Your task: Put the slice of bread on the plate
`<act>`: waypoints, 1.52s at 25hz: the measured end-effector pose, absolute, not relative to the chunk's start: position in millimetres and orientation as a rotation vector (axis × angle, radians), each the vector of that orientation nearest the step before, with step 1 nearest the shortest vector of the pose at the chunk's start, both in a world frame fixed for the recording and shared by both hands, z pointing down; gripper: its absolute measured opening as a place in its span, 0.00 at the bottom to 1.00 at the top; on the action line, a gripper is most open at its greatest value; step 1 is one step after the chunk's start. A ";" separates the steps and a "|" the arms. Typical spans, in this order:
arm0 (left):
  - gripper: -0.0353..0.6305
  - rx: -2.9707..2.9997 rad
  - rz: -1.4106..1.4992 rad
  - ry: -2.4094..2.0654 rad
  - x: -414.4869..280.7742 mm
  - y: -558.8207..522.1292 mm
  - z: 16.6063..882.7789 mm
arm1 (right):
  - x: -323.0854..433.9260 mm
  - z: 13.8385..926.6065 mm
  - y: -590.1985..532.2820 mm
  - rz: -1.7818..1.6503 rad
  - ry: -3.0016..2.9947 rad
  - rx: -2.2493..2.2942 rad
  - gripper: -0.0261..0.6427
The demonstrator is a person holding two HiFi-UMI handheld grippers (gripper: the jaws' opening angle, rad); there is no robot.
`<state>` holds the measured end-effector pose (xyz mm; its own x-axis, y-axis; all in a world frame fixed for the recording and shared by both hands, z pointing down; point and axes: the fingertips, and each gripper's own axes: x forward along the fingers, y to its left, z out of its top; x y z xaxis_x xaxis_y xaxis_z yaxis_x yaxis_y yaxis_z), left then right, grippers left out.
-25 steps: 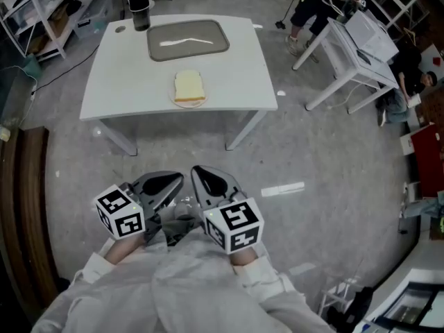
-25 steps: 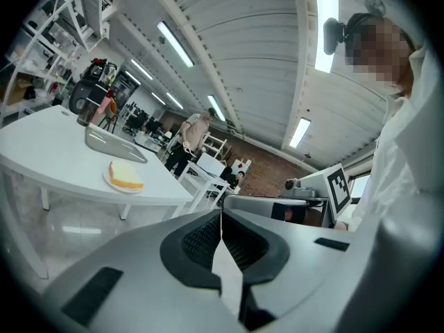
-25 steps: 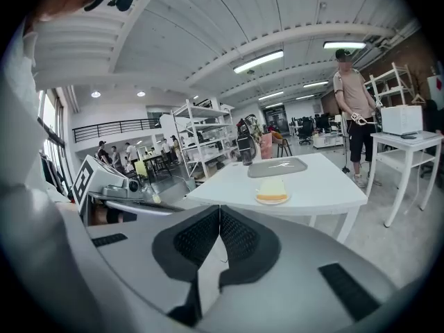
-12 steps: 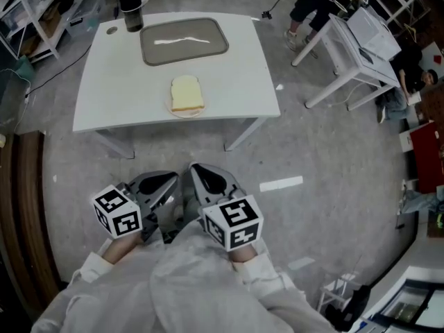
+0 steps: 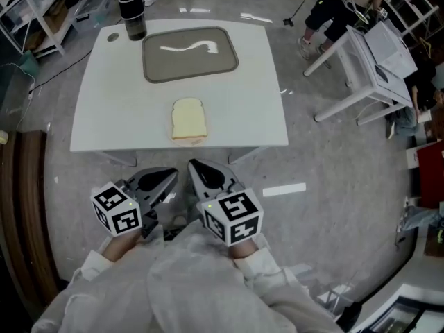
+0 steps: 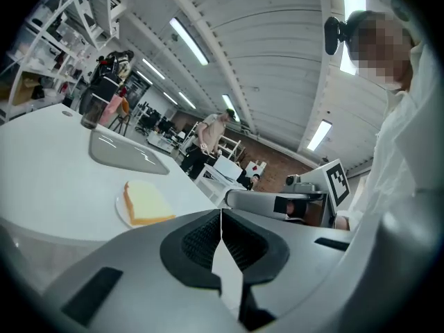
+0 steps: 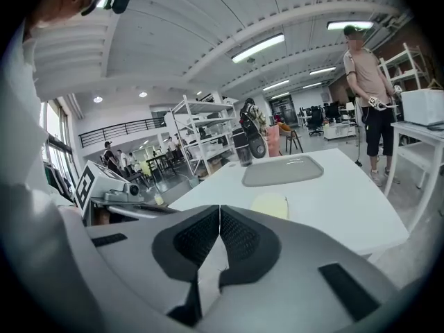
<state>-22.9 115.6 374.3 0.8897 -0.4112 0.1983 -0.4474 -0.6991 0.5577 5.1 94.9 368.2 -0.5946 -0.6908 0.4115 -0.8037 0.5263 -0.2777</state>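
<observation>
A slice of bread (image 5: 189, 120) lies on a small white plate (image 5: 193, 141) near the front edge of the white table (image 5: 104, 109). The same bread (image 6: 147, 203) shows in the left gripper view, and the bread (image 7: 270, 205) in the right gripper view. My left gripper (image 5: 173, 173) and right gripper (image 5: 192, 165) hang side by side in front of the table, short of its edge, both shut and with nothing between their fingers. In each gripper view the pads meet tip to tip.
A grey tray (image 5: 189, 52) lies at the table's far side, with a dark tumbler (image 5: 132, 12) at the far left corner. A second white table (image 5: 371, 64) and a person (image 5: 343, 5) stand to the right. Shelving (image 5: 35, 12) lines the left.
The table, with the bread on its plate, has come closer to me and lower in the head view. Both grippers stay shut, side by side.
</observation>
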 end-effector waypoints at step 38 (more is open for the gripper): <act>0.07 2.203 0.133 -0.889 -38.7 -72.9 415.3 | 64.5 423.7 -75.9 0.823 -2.379 1.210 0.06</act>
<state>-38.7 -72.9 415.3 0.7543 -0.5575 0.3468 -0.6345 -0.4831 0.6034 64.5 -75.9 423.7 -0.5758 -0.6152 0.5384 -0.8164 0.4677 -0.3388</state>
